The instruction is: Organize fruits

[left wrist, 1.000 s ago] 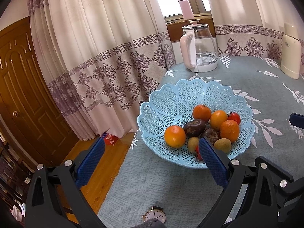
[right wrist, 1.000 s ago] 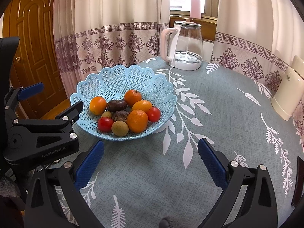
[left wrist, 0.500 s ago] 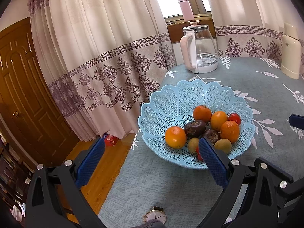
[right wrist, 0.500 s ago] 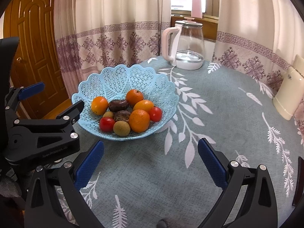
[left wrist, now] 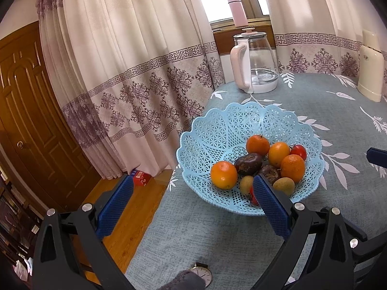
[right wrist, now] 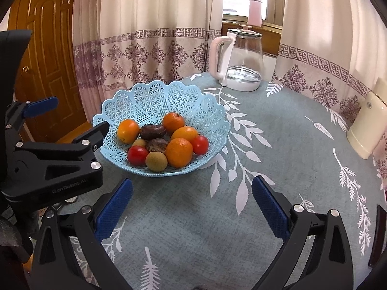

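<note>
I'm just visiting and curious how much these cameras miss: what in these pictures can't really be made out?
- Left view: a red tomato in the blue basket is mostly hidden behind the left tool's blue finger.
- Left view: the watch at the bottom is partly covered by a grey sleeve; its hands are too small to read.
- Right view: a dark object is cut off by the right edge.

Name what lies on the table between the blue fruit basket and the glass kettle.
Nothing: in the right wrist view only bare tablecloth with its white leaf print lies between the basket and the kettle.
</note>
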`<state>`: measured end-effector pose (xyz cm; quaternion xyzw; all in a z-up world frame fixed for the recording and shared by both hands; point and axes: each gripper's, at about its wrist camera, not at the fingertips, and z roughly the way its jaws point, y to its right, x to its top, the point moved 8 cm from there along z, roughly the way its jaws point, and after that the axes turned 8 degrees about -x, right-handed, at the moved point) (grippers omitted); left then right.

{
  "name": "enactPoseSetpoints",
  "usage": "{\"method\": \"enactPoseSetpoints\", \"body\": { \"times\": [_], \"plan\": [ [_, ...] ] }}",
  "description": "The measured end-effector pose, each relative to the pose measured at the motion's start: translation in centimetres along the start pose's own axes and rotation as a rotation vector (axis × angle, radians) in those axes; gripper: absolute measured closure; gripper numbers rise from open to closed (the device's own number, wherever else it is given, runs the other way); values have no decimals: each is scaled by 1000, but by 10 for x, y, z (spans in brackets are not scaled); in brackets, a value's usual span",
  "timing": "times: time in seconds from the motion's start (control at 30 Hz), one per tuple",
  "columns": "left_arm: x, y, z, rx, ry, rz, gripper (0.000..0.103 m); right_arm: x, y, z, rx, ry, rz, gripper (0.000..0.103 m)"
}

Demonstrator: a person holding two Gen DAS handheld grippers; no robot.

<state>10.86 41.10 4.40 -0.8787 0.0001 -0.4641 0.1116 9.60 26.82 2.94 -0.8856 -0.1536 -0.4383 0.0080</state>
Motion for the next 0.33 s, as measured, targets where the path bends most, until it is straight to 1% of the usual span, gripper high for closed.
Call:
{"method": "enactPoseSetpoints", "body": {
  "times": [0.33],
  "plan": [
    [0, -1, 0, 1, -1, -4, 3, 0, 3, 3, -5, -20, 8, 5]
  ]
}}
